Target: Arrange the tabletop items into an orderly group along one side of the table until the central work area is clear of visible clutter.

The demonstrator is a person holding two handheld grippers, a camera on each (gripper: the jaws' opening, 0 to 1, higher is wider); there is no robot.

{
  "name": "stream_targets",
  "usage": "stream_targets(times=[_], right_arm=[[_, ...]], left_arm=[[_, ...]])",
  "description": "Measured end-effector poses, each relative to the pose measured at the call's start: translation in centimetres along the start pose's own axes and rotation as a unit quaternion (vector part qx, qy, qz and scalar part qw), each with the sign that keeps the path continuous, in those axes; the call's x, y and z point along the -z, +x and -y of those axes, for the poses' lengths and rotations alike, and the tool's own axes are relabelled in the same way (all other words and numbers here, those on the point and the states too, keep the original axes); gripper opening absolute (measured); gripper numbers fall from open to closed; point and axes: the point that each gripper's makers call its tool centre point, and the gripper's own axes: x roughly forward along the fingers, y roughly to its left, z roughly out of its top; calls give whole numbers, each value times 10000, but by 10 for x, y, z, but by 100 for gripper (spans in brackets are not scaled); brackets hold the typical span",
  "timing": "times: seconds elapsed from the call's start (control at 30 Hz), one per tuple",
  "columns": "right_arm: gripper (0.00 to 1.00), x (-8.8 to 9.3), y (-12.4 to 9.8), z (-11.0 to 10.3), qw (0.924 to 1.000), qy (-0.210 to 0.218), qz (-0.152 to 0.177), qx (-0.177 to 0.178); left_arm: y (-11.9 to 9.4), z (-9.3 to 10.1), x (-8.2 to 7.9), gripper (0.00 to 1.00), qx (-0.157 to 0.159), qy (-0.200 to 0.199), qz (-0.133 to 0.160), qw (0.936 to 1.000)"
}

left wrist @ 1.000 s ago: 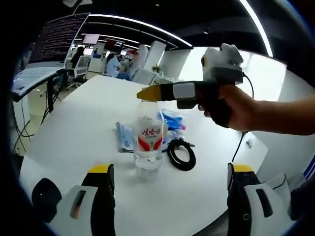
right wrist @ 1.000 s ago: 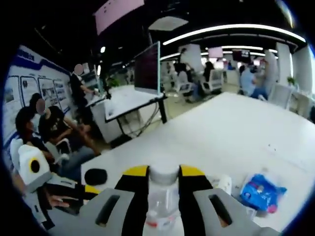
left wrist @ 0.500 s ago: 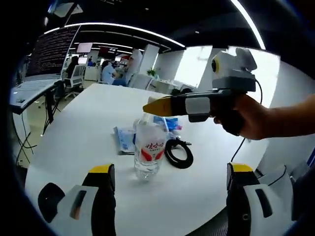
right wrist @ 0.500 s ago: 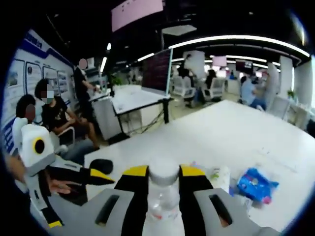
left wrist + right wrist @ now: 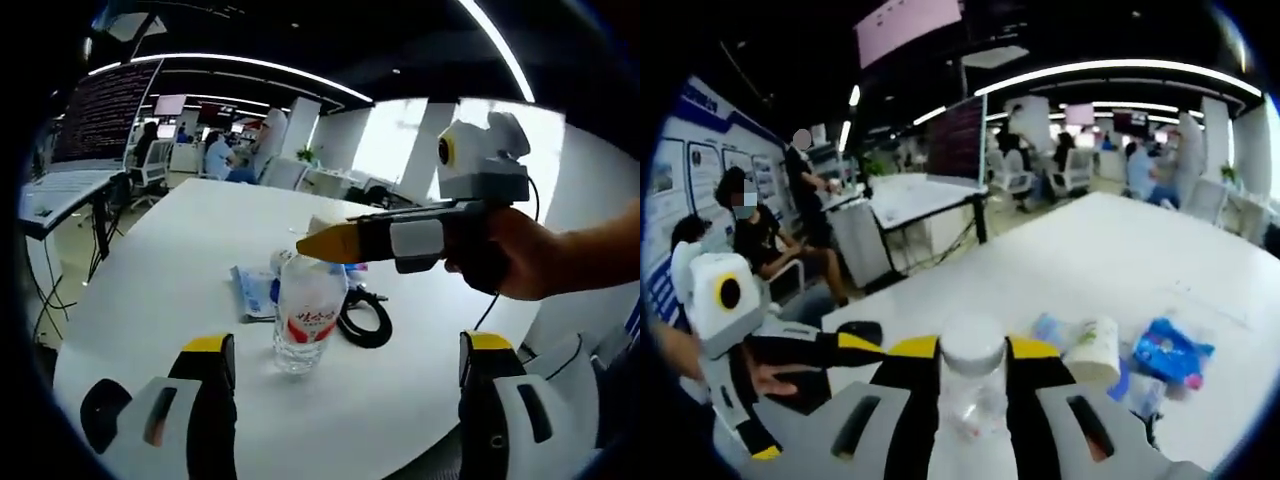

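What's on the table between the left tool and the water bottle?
Nothing: in the left gripper view, only bare white table lies between the left tool and the water bottle, which the right tool grips.

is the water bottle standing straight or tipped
Tipped. In the left gripper view the water bottle leans, base on the white table, while the right tool grips its neck.

bottle (image 5: 973,400) base cut off below, blue packet (image 5: 251,292) half hidden
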Motion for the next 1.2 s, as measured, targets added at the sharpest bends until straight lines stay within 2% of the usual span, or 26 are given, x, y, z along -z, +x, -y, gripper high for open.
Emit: stream_targets(times=[0.17, 0.47, 0.53, 0.57, 0.73, 0.83, 0.97, 1.13, 1.2], right_arm=[[23, 3, -3, 3, 9999, 103, -67, -4], [38, 17, -16, 12, 9996, 200, -143, -118], [41, 26, -16, 13, 9993, 50, -313, -197], [43, 33, -15, 16, 9984, -169, -487, -222], [49, 47, -10, 17, 9951, -491, -736, -437], [50, 62, -6, 17, 9888, -823, -1117, -548], [51, 66, 6, 14, 9881, -797, -1171, -604], [52, 73, 17, 14, 9820, -1029, -1406, -729], [51, 72, 21, 14, 9823, -1013, -1385, -751]], left_arm=[[0, -2, 0, 92, -41, 28, 2, 10000], [-1, -3, 0, 92, -111, 139, -16, 9998], [-1, -3, 0, 92, -118, 170, -20, 9998], [-1, -3, 0, 92, -122, 174, -19, 9998], [-1, 4, -2, 92, 8, 275, 21, 9996], [-1, 8, 0, 92, 50, 422, -16, 9991], [-2, 8, -1, 91, 45, 465, -10, 9989], [-2, 6, -1, 91, 2, 461, 2, 9989], [-3, 6, -1, 91, -16, 494, 2, 9988]])
